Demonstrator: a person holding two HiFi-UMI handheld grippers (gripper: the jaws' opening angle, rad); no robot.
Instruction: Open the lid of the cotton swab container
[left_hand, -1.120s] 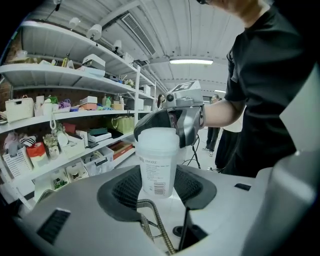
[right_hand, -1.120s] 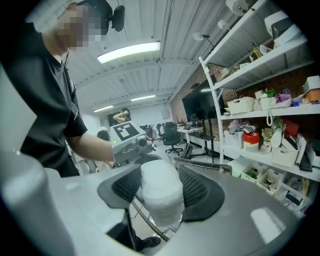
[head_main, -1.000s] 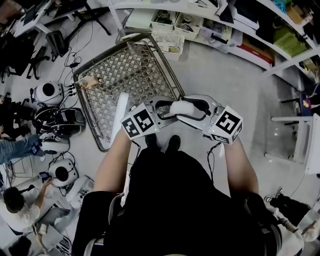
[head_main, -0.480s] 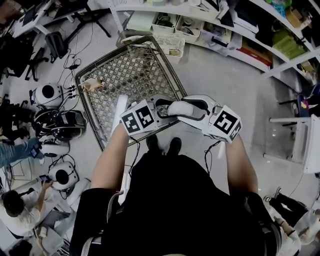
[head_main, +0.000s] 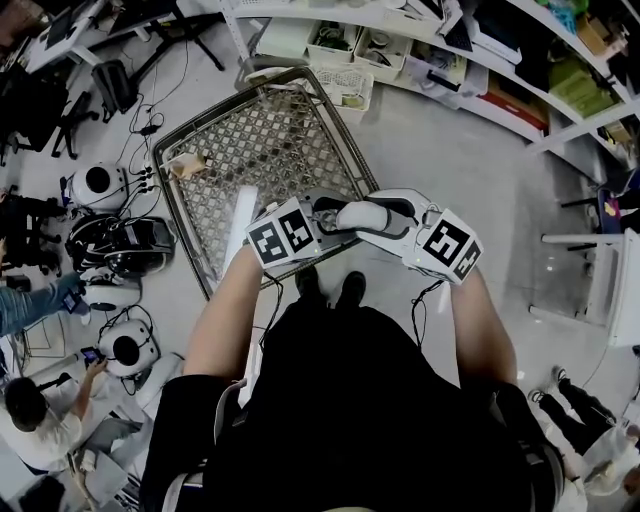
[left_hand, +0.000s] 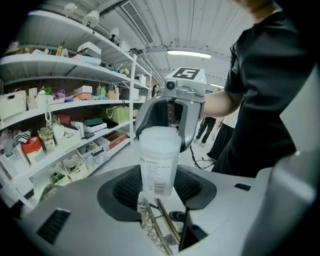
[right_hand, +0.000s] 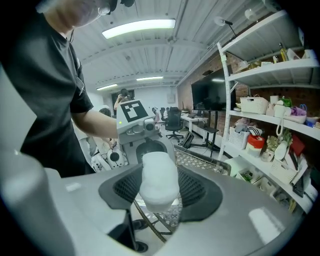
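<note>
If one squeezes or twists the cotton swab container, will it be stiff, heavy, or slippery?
The cotton swab container looks like thin translucent plastic, so it is probably light and fairly stiff, though a hard squeeze might flex it. Its smooth round wall may slip or turn in a grip. The lid sits closed on it, so it may resist at first.

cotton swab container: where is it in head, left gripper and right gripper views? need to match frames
Head view: cotton swab container at centre, lying crosswise by the cart's near corner.
Left gripper view: centre, upright between the jaws, printed label facing the camera.
Right gripper view: centre, a white end between the jaws.
Shared landmark: the wire-mesh cart, seen below or behind the container in both gripper views.
</note>
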